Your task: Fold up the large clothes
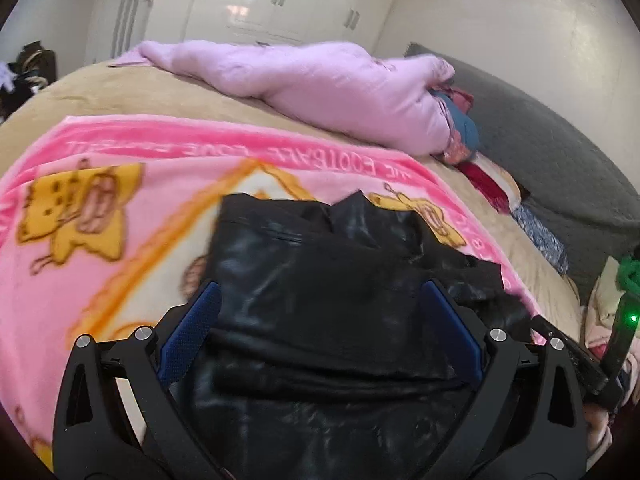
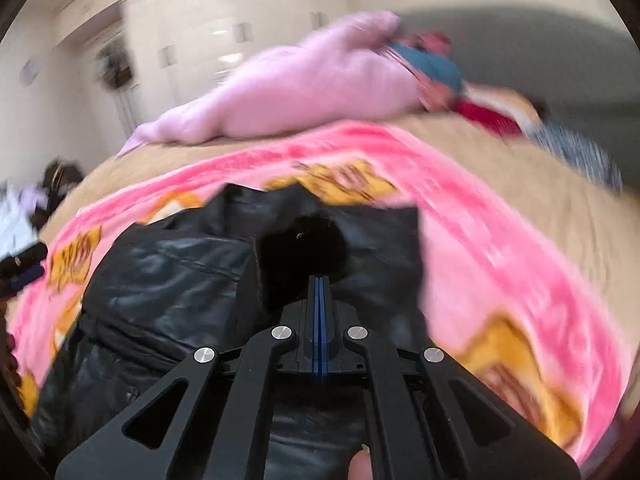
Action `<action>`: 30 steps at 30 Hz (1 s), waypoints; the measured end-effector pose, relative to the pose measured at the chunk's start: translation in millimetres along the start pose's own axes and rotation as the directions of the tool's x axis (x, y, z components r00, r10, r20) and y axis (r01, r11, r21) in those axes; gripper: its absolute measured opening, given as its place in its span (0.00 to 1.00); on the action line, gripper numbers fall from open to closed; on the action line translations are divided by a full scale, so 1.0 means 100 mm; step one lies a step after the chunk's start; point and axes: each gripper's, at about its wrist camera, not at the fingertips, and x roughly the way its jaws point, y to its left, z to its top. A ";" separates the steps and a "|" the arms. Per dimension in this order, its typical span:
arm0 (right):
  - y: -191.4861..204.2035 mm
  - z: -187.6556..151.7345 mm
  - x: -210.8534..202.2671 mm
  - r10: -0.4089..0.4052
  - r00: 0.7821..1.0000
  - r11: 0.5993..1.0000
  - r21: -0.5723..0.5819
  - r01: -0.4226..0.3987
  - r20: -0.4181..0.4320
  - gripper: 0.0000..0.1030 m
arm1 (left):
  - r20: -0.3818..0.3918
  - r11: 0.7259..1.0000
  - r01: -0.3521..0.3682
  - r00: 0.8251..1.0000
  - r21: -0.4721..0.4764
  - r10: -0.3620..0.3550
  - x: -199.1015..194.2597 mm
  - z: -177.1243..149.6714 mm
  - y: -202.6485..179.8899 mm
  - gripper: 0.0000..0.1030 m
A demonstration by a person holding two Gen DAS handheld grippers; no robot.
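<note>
The bed [image 1: 168, 92] filled both views, its tan cover overlaid with a pink blanket [image 1: 120, 240] that gave us a smooth base for folding; white wardrobes [image 1: 256, 0] stood behind at twelve o'clock. A lilac quilt [image 1: 320, 92] lay bunched toward one o'clock, well apart from our work, probably pushed aside to make room.

The jacket [image 1: 320, 280], black and leathery, lay on the blanket right in front of both cameras, already partly doubled over itself in thick layers.

Our left gripper [image 1: 320, 304] hovered over the jacket with its blue fingers [image 1: 196, 328] spread wide, one at nine o'clock of the folded panel and one at three. We judged this a straddling pose, ready to take or pin the thick stack.

Our right gripper [image 2: 321, 284] had its fingers pressed together, only a thin blue line showing between them. A dark fuzzy patch, perhaps the collar, sat just past the tips at twelve o'clock. Blur kept us from telling whether any cloth was pinched. A fingertip [image 2: 360, 468] of the person showed at six o'clock.

We judged the fold half done, since the far edge at twelve o'clock looked rumpled and uneven.
</note>
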 end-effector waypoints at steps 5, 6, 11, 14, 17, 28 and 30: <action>-0.39 -0.06 0.03 0.066 0.997 0.979 0.196 -0.056 -0.043 0.52 | -0.072 0.998 -0.037 0.997 0.056 0.041 0.44 0.07 -0.11 0.91; -0.43 -0.05 0.05 0.089 0.995 0.972 0.224 -0.075 -0.051 0.52 | -0.080 0.997 -0.055 0.995 0.059 0.060 0.50 0.08 -0.09 0.91; -0.44 0.08 0.18 0.137 0.988 0.958 0.263 -0.113 -0.075 0.54 | -0.109 0.994 -0.098 0.989 0.047 0.103 0.75 0.16 0.02 0.91; -0.41 0.17 0.39 0.146 0.982 0.958 0.265 -0.110 -0.121 0.55 | -0.166 1.000 -0.021 0.986 0.013 0.023 0.86 0.15 0.06 0.91; -0.45 0.21 0.66 0.188 0.965 0.939 0.322 -0.122 -0.182 0.36 | -0.217 1.000 0.003 0.976 -0.005 -0.004 0.99 0.06 0.11 0.69; -0.27 0.16 0.62 -0.002 0.989 0.994 0.107 0.018 -0.146 0.08 | -0.232 0.990 -0.065 0.968 0.125 0.093 1.17 -0.22 0.12 0.53; -0.32 0.09 0.70 -0.019 0.985 0.994 0.099 0.037 -0.173 0.08 | -0.222 0.990 -0.068 0.970 0.126 0.095 1.17 -0.23 0.12 0.53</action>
